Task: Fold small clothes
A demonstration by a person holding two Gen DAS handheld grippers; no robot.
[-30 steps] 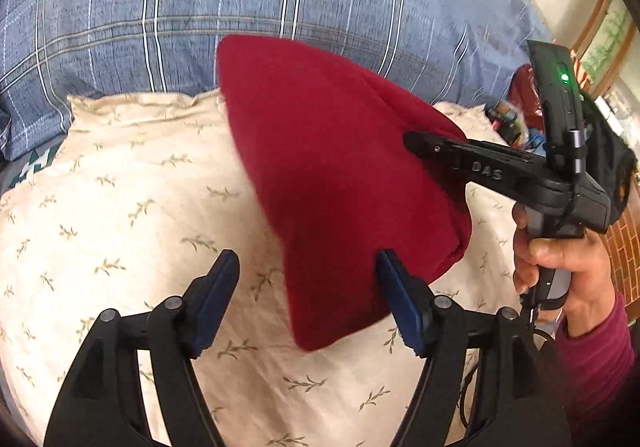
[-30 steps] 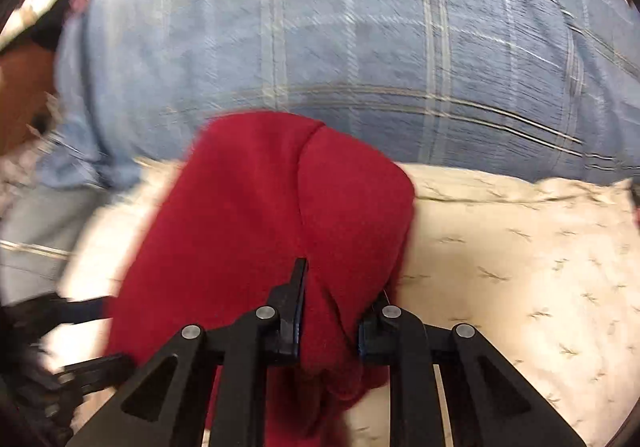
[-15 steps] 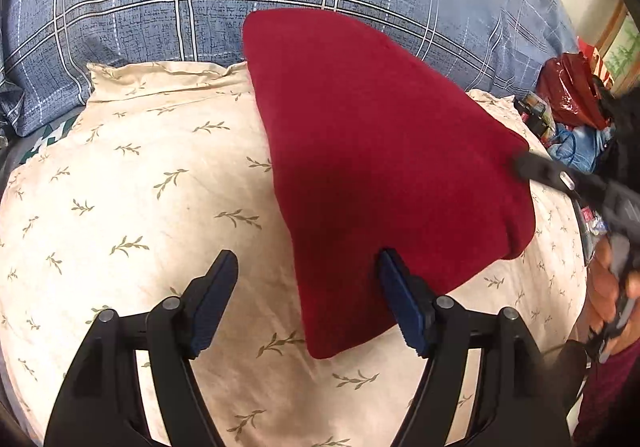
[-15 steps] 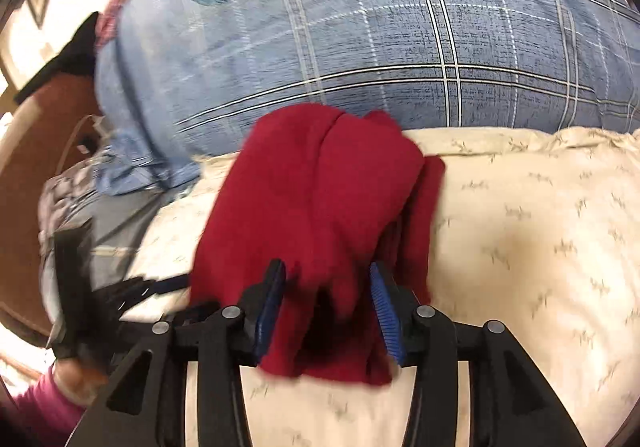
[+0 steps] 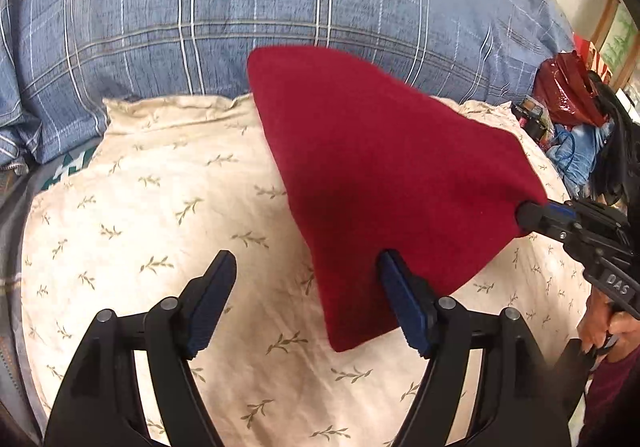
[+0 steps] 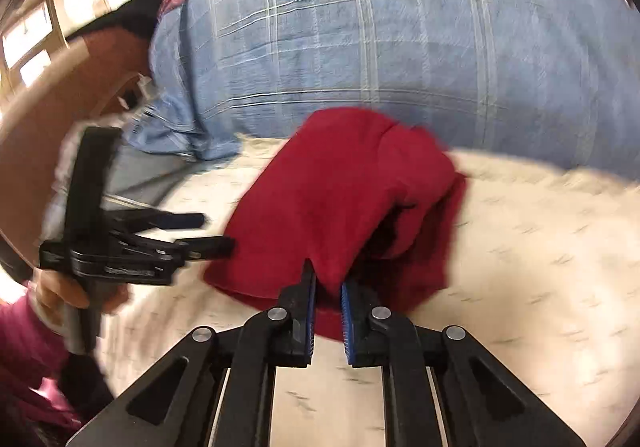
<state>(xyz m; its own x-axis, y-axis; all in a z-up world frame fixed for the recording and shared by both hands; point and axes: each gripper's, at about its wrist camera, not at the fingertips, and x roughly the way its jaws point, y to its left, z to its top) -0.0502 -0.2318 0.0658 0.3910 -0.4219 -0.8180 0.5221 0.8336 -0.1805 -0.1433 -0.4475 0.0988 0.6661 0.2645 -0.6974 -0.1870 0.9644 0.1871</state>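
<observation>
Closest in, the right gripper (image 6: pixel 327 297) has just been closing, and its jaws now stand nearly together with the near edge of the red cloth (image 6: pixel 336 199) pinched between the blue pads (image 6: pixel 347 323). From there the cloth runs forward and slightly left, away from the fingertips, bunched and doubled over on the cream leaf-print pillow (image 6: pixel 520 267).

The left gripper (image 5: pixel 308 299) stands wide open with nothing between its fingers. Only its right pad (image 5: pixel 402 303) meets the cloth's (image 5: pixel 380 183) lower edge, and the rest lies ahead and to its right.

The cloth's long axis points from the near corner toward the blue plaid bedding (image 5: pixel 280 7) behind. The right hand is nearer and already has hold, so the coming fold likely turns on it.
</observation>
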